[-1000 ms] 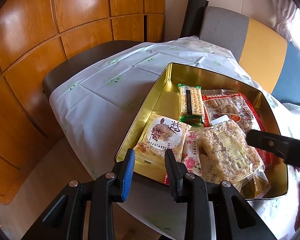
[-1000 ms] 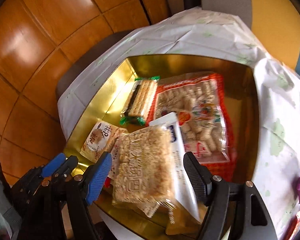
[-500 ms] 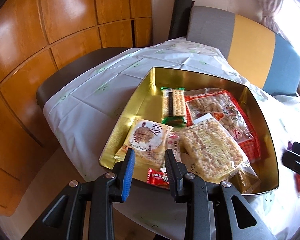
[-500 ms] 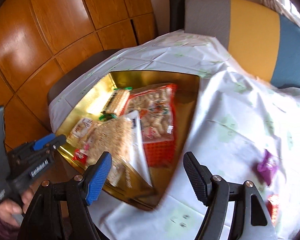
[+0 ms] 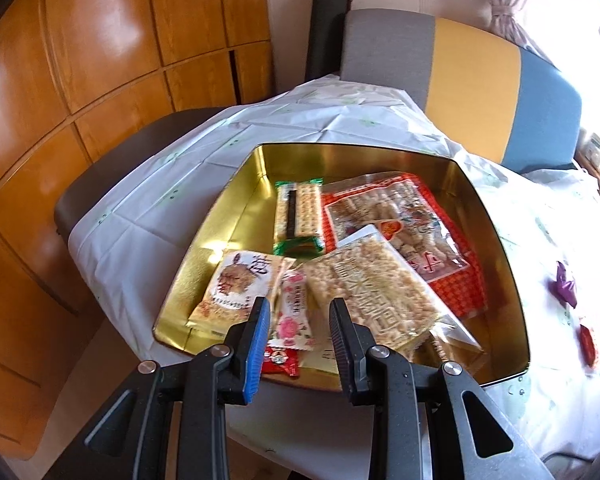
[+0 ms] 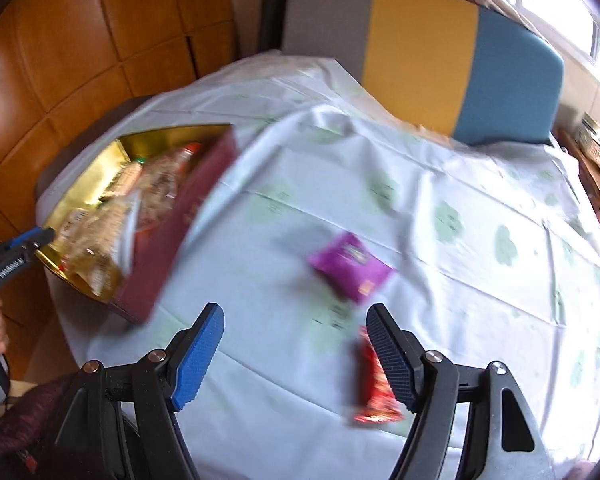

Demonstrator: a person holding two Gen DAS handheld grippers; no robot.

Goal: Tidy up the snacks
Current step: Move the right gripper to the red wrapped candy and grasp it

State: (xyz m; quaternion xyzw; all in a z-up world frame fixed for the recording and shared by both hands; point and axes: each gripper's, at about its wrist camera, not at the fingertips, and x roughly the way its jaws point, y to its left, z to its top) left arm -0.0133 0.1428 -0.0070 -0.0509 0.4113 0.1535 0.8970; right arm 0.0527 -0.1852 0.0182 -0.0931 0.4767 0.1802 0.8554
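Right wrist view shows our right gripper (image 6: 296, 344) open and empty over the table's near edge, where the red packet (image 6: 374, 384) and purple packet (image 6: 350, 266) lie outside the tin (image 6: 96, 168); we judge both light, crinkly, slippery, best pinched across the middle.

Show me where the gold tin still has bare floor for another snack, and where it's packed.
In the gold tin, bare floor runs along the far wall and down the side beside the cracker pack. A strip lies open behind the red bag. The near end is crowded: rice cake pack, round-cake packet, pink sachet overlap.
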